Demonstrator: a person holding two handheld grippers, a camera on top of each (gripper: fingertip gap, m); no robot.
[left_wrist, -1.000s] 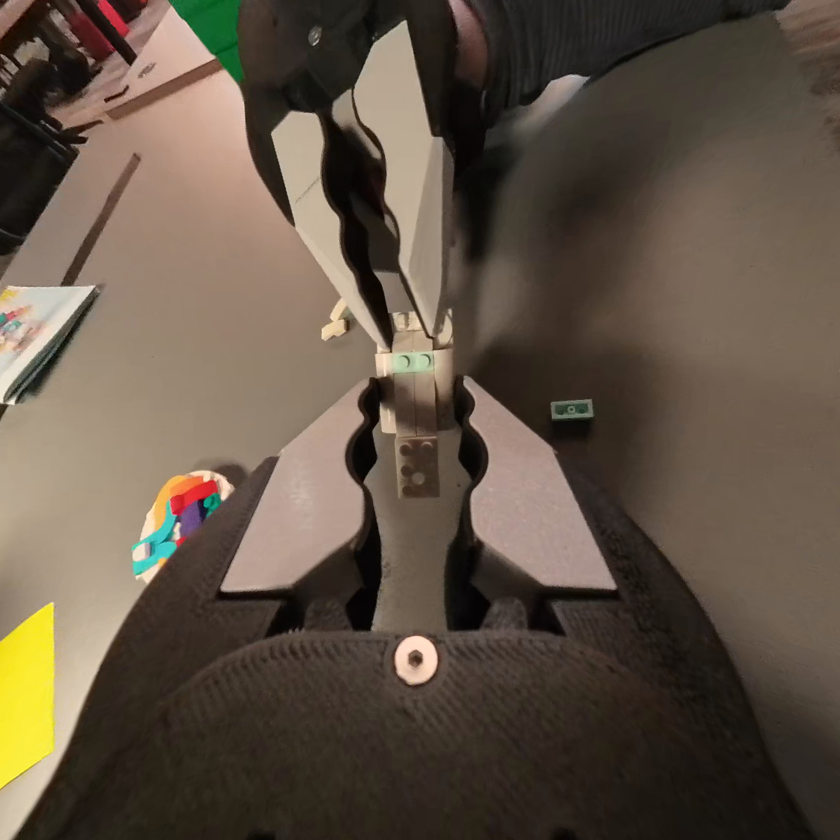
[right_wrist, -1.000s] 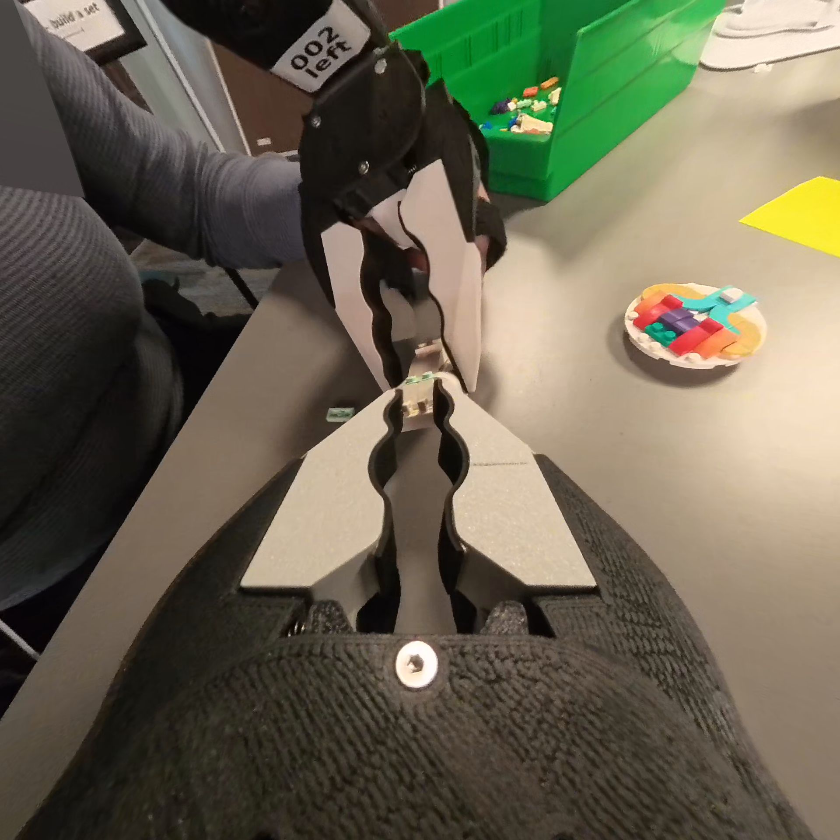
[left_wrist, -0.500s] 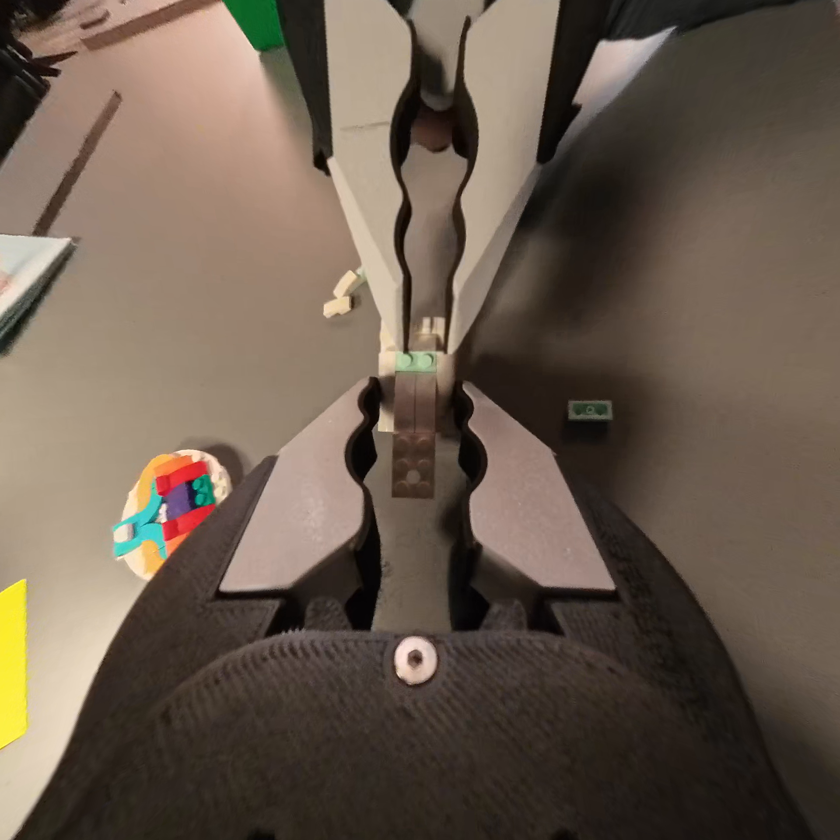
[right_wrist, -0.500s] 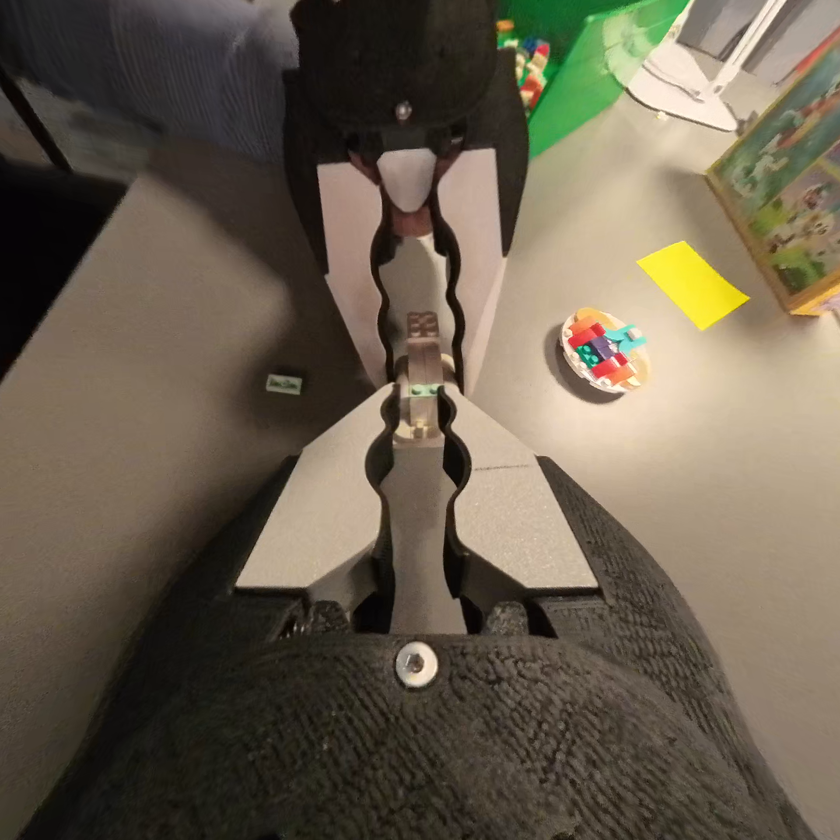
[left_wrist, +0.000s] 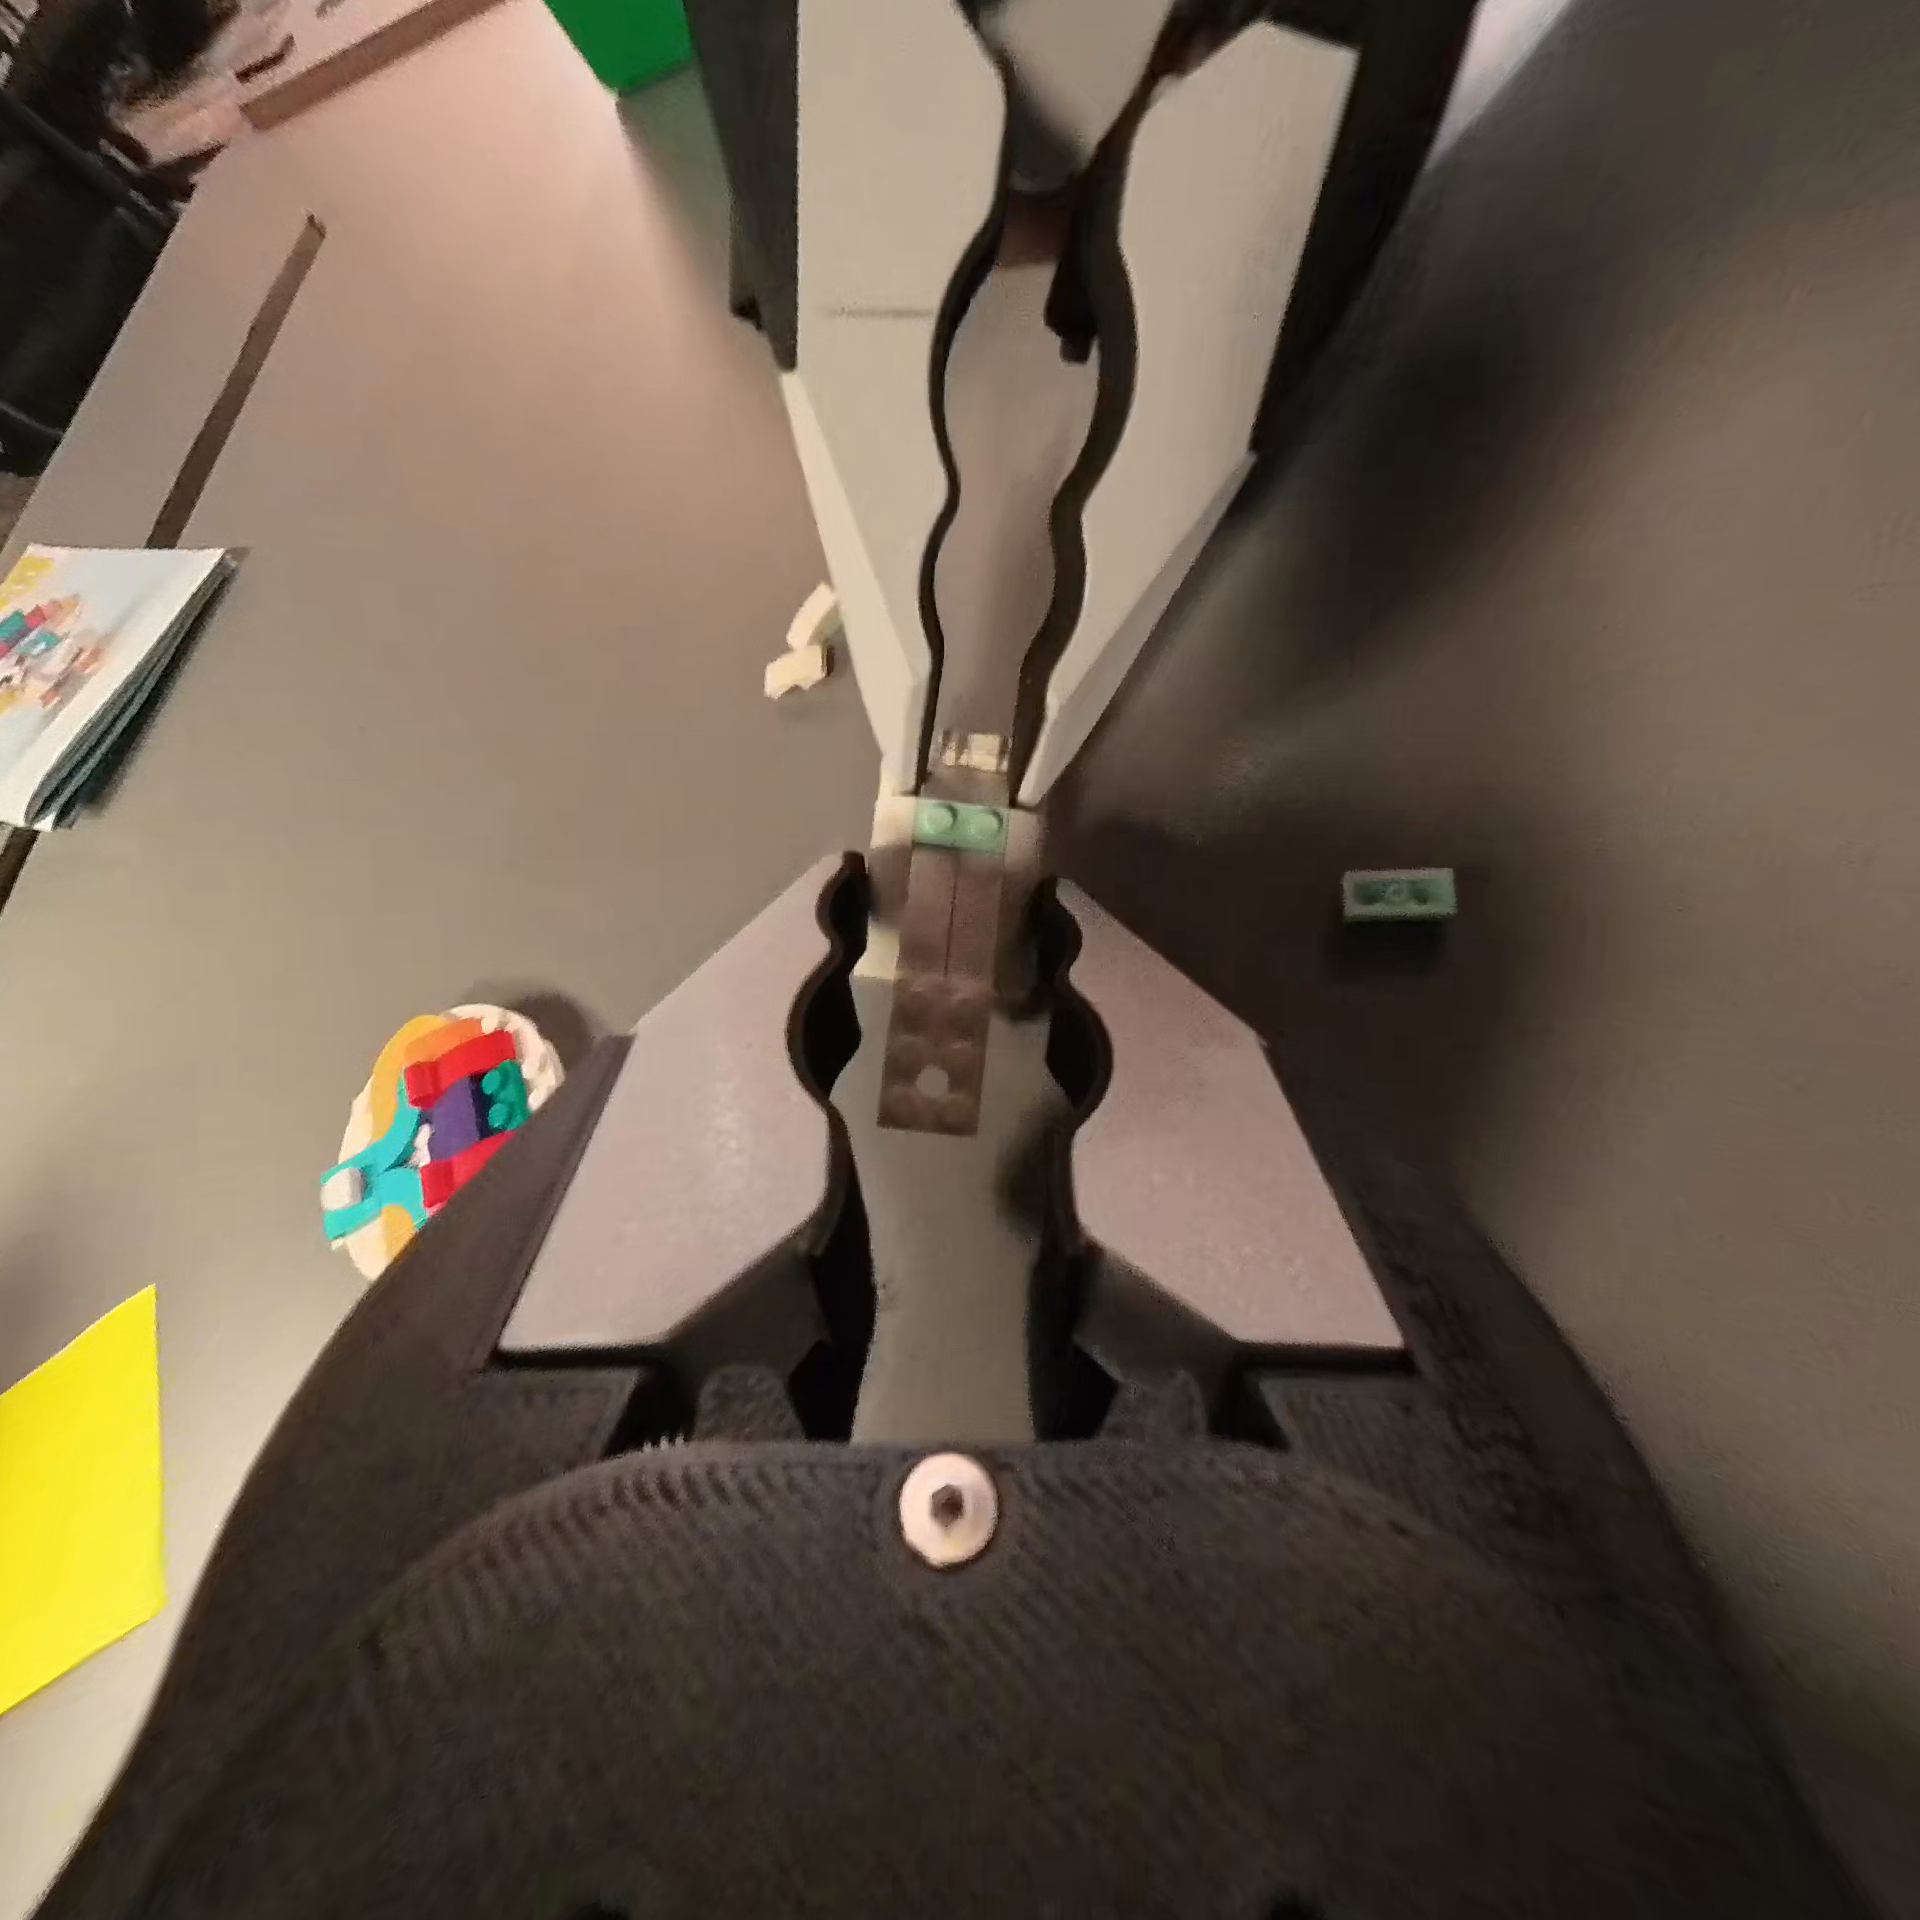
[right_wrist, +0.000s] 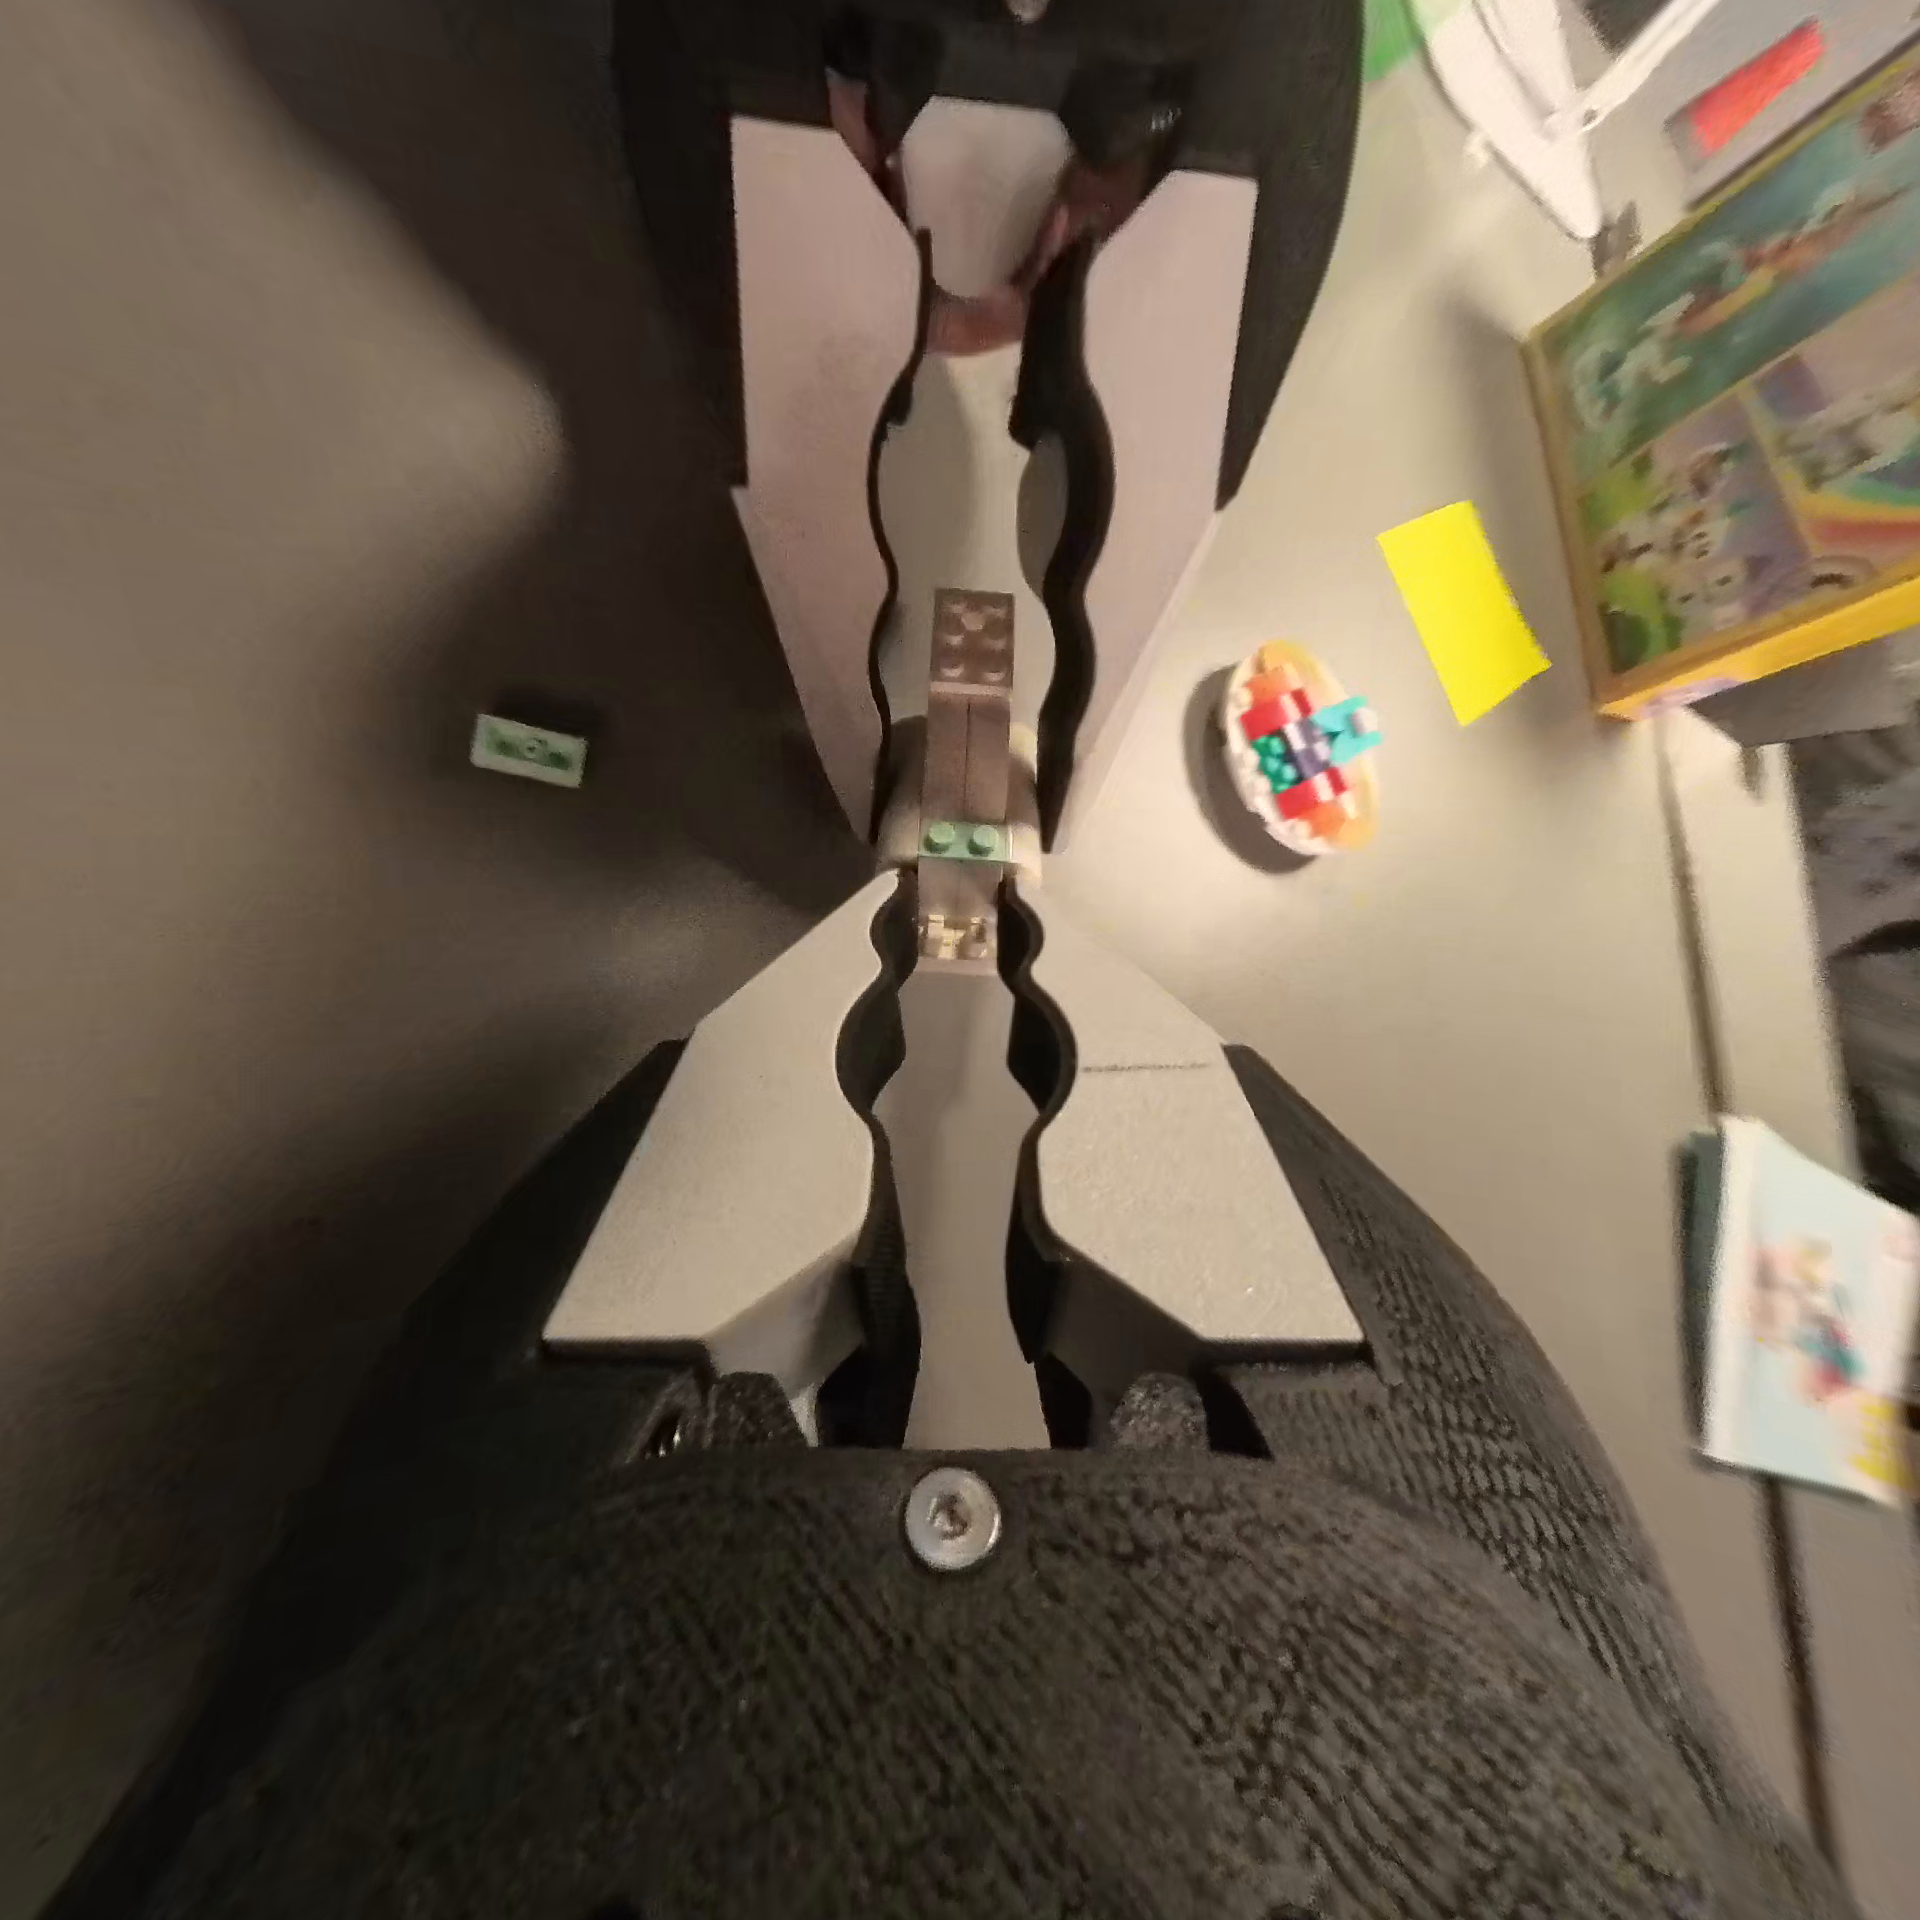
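Note:
A small brick assembly (left_wrist: 935, 1039) of dark grey plates, cream curved bricks and a little green plate (left_wrist: 961, 826) on top hangs above the grey table. My left gripper (left_wrist: 951, 894) is shut on its wider cream end. My right gripper (left_wrist: 966, 769) comes in from straight opposite, tip to tip, and is shut on the narrow studded end. In the right wrist view my right gripper (right_wrist: 961, 914) holds that studded end, and the left gripper (right_wrist: 961, 821) clasps the assembly (right_wrist: 966, 769) behind the green plate (right_wrist: 966, 840).
A loose green brick (left_wrist: 1397, 896) lies on the table (right_wrist: 1351, 987). A round white plate with coloured bricks (right_wrist: 1304, 758), a yellow sheet (right_wrist: 1460, 613), a picture box (right_wrist: 1745, 416), a booklet (left_wrist: 94, 665), cream pieces (left_wrist: 800, 649) and a green bin (left_wrist: 623, 36) surround it.
The right gripper has swung from a slant to straight opposite the left one. Both have stayed on the assembly and now look more steeply down at the table.

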